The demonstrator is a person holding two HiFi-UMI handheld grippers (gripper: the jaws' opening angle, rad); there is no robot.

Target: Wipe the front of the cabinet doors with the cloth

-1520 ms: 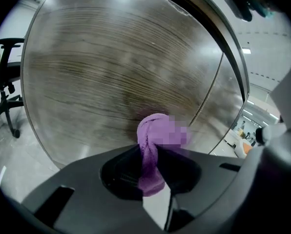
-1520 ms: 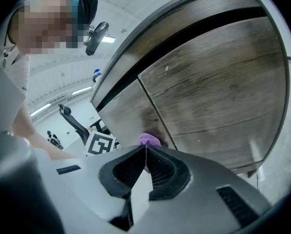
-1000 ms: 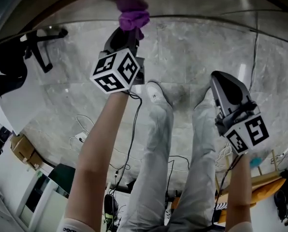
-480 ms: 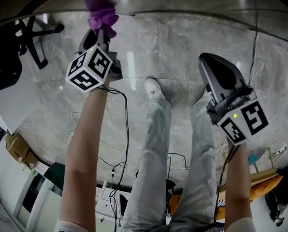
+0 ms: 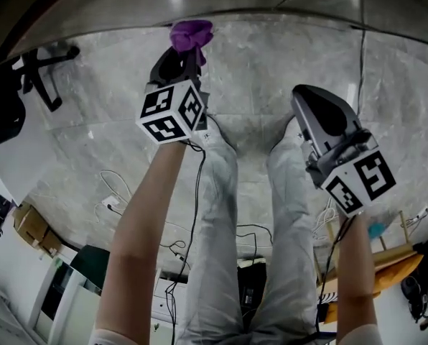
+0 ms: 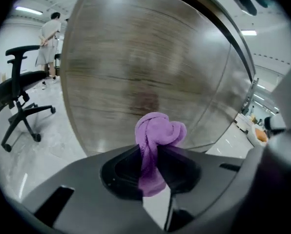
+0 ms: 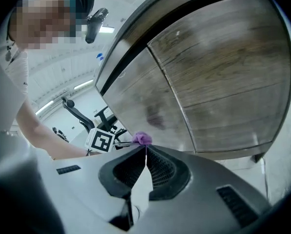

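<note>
A bunched purple cloth (image 6: pixel 157 135) sticks out from between the jaws of my left gripper (image 6: pixel 153 155), which is shut on it. In the head view the cloth (image 5: pixel 191 34) sits at the foot of the wood-grain cabinet door (image 6: pixel 145 67), close to or touching its lower part; its purple reflection shows on the door. My left gripper (image 5: pixel 182 67) points at the door. My right gripper (image 5: pixel 316 113) hangs lower right, jaws closed with nothing between them, aimed at the cabinet doors (image 7: pixel 214 77). From the right gripper view the cloth (image 7: pixel 142 139) and the left gripper's marker cube (image 7: pixel 100 141) show.
Grey marble floor (image 5: pixel 271 70) lies below, with the person's legs (image 5: pixel 221 221) and cables on it. A black office chair (image 6: pixel 18 96) stands at the left. A second person (image 6: pixel 49 33) stands far back left. Boxes and clutter sit at the head view's lower corners.
My left gripper with the cloth swept left along the door, then back right to about where it started. The right gripper drifted slightly left.
</note>
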